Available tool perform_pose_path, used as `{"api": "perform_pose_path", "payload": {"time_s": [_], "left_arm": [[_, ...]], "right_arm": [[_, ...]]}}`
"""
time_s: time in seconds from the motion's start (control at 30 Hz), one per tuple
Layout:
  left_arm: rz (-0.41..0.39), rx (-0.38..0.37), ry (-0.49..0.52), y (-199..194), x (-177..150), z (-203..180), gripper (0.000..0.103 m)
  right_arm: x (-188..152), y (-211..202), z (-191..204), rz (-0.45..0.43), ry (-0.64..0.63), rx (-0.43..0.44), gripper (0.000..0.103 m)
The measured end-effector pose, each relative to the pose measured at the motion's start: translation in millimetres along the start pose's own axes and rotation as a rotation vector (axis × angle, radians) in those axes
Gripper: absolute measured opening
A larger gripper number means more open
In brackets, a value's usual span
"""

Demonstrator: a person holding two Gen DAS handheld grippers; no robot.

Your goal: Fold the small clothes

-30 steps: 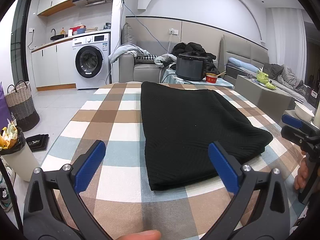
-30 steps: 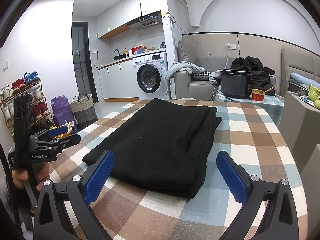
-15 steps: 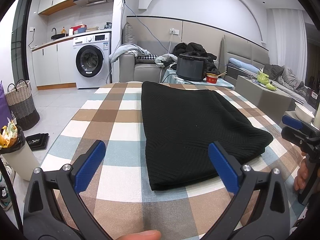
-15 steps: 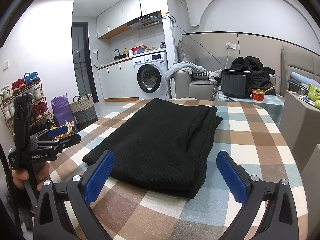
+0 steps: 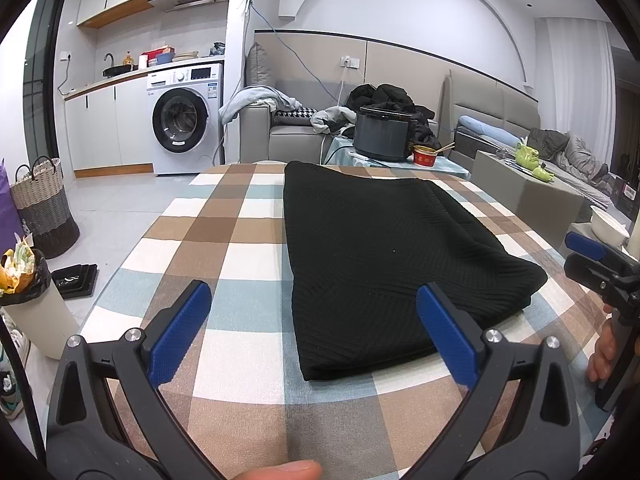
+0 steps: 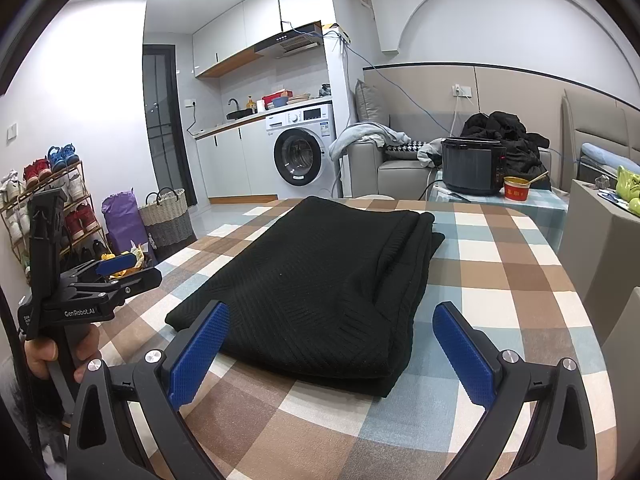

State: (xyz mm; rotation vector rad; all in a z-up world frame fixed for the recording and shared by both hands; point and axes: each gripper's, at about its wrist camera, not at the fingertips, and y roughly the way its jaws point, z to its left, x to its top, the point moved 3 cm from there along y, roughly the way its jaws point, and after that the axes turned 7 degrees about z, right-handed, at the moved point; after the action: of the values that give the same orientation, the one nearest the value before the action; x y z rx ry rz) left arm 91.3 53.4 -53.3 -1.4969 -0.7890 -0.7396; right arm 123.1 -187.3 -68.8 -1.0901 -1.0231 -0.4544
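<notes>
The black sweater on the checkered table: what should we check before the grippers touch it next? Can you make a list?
1. Left hand-held gripper open and empty: ok.
2. Right hand-held gripper open and empty: ok.
3. Black sweater lying flat on the checkered table: ok.
4. Near edge of the sweater within view of both grippers: ok.
5. Layers lined up neatly: not ok, the right side shows stepped edges.
6. How many folds are left: cannot tell.
</notes>
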Motion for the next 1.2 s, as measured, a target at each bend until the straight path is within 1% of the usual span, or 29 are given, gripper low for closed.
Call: {"api": "perform_pose_path", "payload": {"time_s": [1.2], "left_arm": [[-0.002, 0.001, -0.003, 1.8, -1.9, 1.1, 0.102]], "right_arm": [[0.8, 0.6, 0.7, 0.002, 0.004, -0.001, 0.103]]}}
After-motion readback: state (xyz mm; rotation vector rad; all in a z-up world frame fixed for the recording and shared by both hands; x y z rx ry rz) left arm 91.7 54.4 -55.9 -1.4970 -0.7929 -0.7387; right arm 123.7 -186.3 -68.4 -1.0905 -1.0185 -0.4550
